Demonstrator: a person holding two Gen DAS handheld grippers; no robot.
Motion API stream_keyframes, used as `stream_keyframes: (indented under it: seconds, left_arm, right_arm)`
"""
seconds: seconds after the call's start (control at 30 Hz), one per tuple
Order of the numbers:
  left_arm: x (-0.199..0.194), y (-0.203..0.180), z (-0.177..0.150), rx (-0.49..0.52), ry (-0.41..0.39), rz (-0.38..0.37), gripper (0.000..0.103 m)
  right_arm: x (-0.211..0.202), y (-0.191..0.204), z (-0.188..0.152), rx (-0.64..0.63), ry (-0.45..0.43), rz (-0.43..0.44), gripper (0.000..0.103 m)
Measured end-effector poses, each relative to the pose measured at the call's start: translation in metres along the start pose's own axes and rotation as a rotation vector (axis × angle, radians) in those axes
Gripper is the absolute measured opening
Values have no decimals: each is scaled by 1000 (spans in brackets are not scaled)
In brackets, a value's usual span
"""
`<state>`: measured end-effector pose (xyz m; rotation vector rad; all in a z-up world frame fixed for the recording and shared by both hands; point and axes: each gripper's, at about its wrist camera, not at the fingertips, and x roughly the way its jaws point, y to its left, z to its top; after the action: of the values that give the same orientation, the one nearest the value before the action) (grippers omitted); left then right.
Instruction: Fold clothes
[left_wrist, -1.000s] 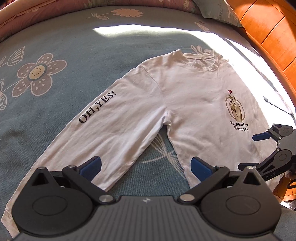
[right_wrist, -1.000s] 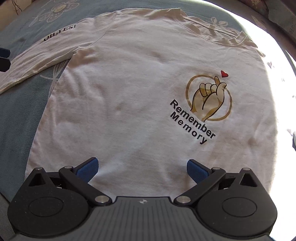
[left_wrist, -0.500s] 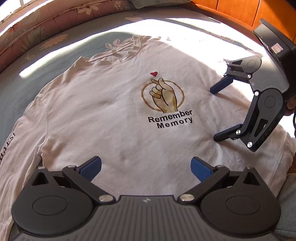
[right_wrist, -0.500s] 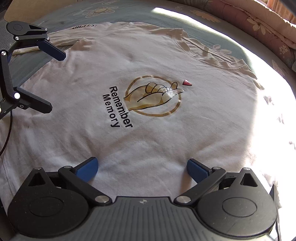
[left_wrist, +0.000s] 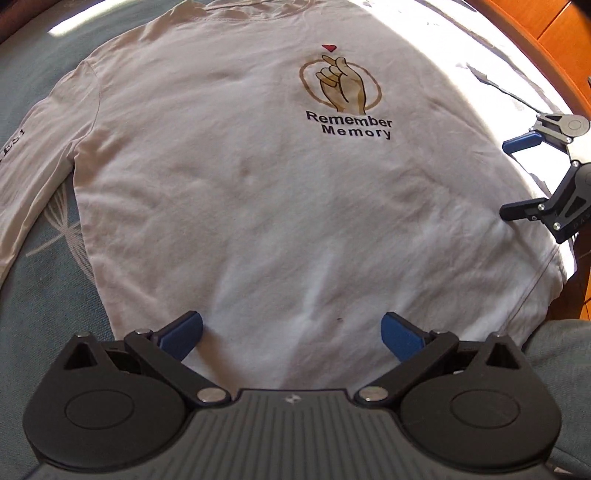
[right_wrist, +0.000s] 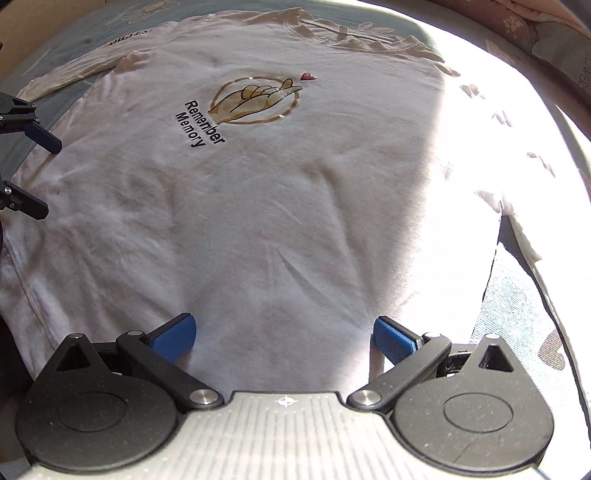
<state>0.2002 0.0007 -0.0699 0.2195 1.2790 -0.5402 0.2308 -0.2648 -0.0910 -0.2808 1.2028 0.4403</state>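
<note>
A white long-sleeved shirt (left_wrist: 258, 192) lies flat and face up on the bed, its chest print reading "Remember Memory" (left_wrist: 349, 125). My left gripper (left_wrist: 291, 332) hovers open over the shirt's lower hem, nothing between its blue pads. In the right wrist view the same shirt (right_wrist: 280, 206) fills the frame, and my right gripper (right_wrist: 282, 334) stands open above its lower right part. The right gripper (left_wrist: 517, 177) also shows at the right edge of the left wrist view, open over the shirt's side. The left gripper (right_wrist: 40, 173) appears at the left edge of the right wrist view.
The shirt rests on a blue-grey bedspread (left_wrist: 40, 295) with pale flower prints. One sleeve (left_wrist: 22, 177) stretches off to the left. A wooden headboard or wall panel (left_wrist: 554, 33) runs along the far right. Strong sunlight washes out the shirt's right side (right_wrist: 491, 155).
Both grippers came lower and closer to the shirt's hem. The right gripper, seen from the left wrist, slid out to the shirt's right side. Both stayed open.
</note>
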Motion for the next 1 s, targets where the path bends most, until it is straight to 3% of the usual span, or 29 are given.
stream_keyframes:
  seconds: [0.03, 0.13, 0.33, 0.5, 0.57, 1.0]
  left_arm:
    - [-3, 2, 11, 0, -40, 0, 102]
    - [-1, 12, 54, -7, -144, 15, 102]
    - [26, 47, 137, -72, -298, 29, 102]
    - [52, 65, 186, -76, -350, 34, 102]
    - [61, 68, 200, -69, -360, 31, 102]
    - [104, 97, 264, -99, -391, 28, 102]
  right_arm:
    - [-2, -3, 2, 15, 7, -9, 103]
    - [-8, -17, 26, 69, -93, -43, 103]
    - [21, -47, 116, 79, -277, -101, 103]
    - [56, -78, 163, 154, -286, -160, 103]
    - [69, -90, 169, 215, -264, -151, 103]
    - [77, -76, 154, 273, -365, -238, 103]
